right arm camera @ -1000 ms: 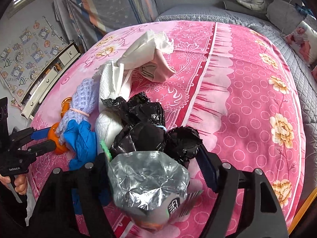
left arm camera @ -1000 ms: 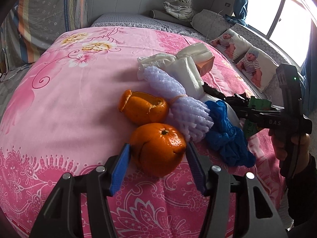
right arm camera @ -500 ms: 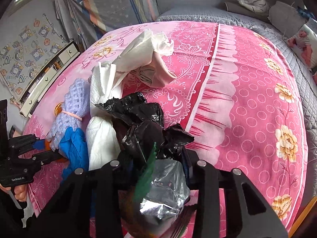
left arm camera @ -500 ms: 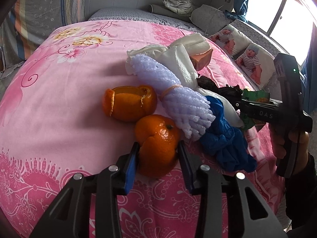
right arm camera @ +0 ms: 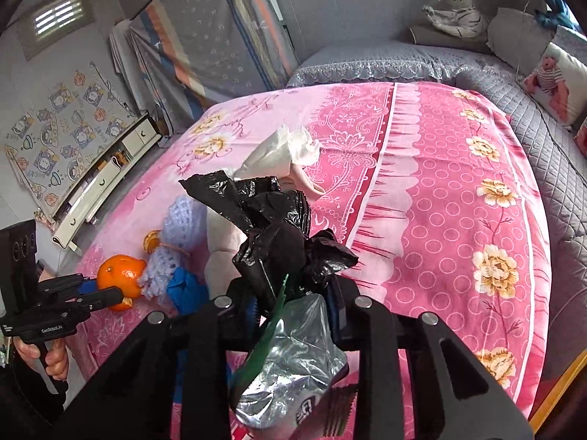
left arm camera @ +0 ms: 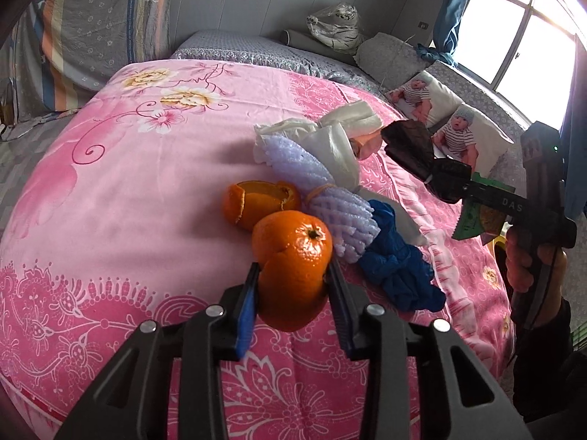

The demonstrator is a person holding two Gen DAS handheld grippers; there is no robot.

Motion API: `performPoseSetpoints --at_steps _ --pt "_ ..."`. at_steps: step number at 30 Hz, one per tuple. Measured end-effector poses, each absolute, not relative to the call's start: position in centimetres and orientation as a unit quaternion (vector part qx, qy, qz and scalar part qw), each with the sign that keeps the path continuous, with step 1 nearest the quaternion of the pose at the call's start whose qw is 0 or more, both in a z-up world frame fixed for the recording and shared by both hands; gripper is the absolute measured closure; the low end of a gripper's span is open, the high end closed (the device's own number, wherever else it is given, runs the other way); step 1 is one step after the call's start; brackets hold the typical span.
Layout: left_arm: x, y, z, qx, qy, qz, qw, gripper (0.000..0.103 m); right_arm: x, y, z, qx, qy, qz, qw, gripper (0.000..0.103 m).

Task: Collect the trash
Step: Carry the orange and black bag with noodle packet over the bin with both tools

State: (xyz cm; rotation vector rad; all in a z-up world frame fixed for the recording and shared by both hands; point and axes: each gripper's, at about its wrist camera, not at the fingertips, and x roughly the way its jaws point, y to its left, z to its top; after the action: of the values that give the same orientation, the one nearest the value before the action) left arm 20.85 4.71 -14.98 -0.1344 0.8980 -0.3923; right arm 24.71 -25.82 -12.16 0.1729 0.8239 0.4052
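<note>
My left gripper (left arm camera: 292, 267) is shut on an orange (left arm camera: 297, 242) with split peel and holds it just above the pink bedcover (left arm camera: 110, 201). Behind it lie an empty orange peel (left arm camera: 256, 201), a purple foam net (left arm camera: 323, 198), a blue glove (left arm camera: 396, 271) and white tissue paper (left arm camera: 330, 139). My right gripper (right arm camera: 293, 295) is closing further on a crumpled black plastic bag (right arm camera: 271, 234) and a silver foil snack wrapper (right arm camera: 293, 359), both lifted off the bed. The left wrist view shows that gripper (left arm camera: 451, 183) at the right, with the black bag (left arm camera: 407, 143) sticking out of it.
Baby-print pillows (left arm camera: 455, 128) and a plush tiger (left arm camera: 337, 25) lie on the grey quilt at the bed's far side. A low drawer cabinet (right arm camera: 102, 179) stands by the wall left of the bed. A hand (left arm camera: 524, 256) grips the right tool.
Both grippers closed, the left on the orange, the right on the black bag and foil wrapper. Both then rose, lifting their loads off the bedcover.
</note>
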Motion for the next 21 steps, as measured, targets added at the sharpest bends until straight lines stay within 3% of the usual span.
performPoseSetpoints --at_steps 8,21 --pt "19.1 3.9 -11.0 -0.065 0.388 -0.196 0.898 0.07 20.3 -28.7 -8.2 0.114 0.346 0.199 0.91 0.076" --pt "18.4 -5.3 -5.6 -0.04 0.33 -0.284 0.899 0.07 12.2 -36.3 -3.6 0.15 0.26 0.134 0.944 0.076"
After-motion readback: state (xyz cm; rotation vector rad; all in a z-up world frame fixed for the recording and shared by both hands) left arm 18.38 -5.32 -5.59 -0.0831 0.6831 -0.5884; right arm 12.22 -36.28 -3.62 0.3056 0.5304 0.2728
